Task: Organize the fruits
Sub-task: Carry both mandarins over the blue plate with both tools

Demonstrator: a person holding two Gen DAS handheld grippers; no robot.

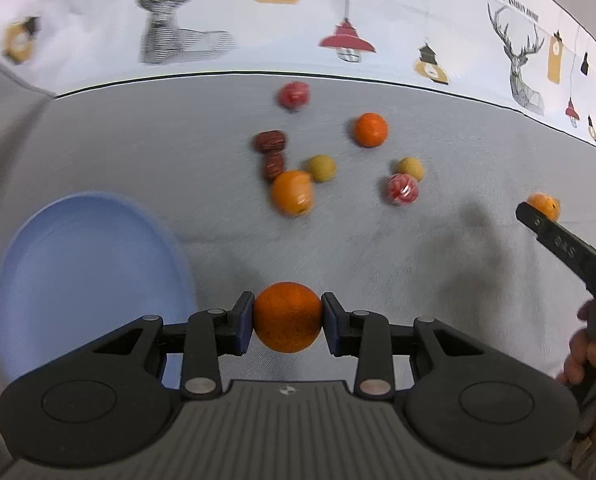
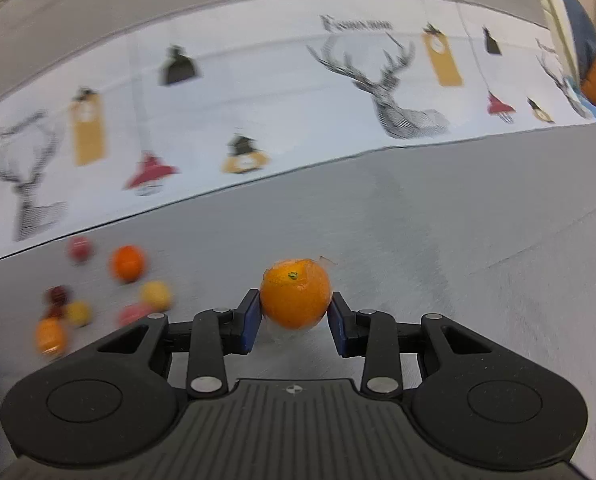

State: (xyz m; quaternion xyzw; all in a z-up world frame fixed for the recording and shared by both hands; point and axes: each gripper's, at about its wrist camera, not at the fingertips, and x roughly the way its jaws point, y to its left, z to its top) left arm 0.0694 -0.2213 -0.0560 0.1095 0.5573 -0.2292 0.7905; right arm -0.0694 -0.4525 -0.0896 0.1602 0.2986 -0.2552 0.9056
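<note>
Nearest to us, the left gripper [image 1: 287, 317] has its fingers clamped on a dark orange [image 1: 287, 317], blue pads pressing its two sides, and the right gripper [image 2: 294, 311] is likewise clamped on a paler orange [image 2: 295, 294] that looks wrapped in clear film. Both fruits seem to hang above the grey tabletop [image 1: 378, 248], though how high we cannot tell. Just left of our left gripper sits the blue plate [image 1: 38, 264], which we judge to be the likely drop spot. We see a risk here: each orange is pinched only across its middle, so a quick swing could let it roll out of the pads, and the slick film on the right one makes slipping likelier. Being round, the oranges have no real long axis; the right one's stem dot faces up and toward us. Farther out lie the loose fruits [image 1: 292, 192]: two oranges, two yellowish balls, two red ones and two brown pieces, well apart from the plate. A released orange could roll into them.
</note>
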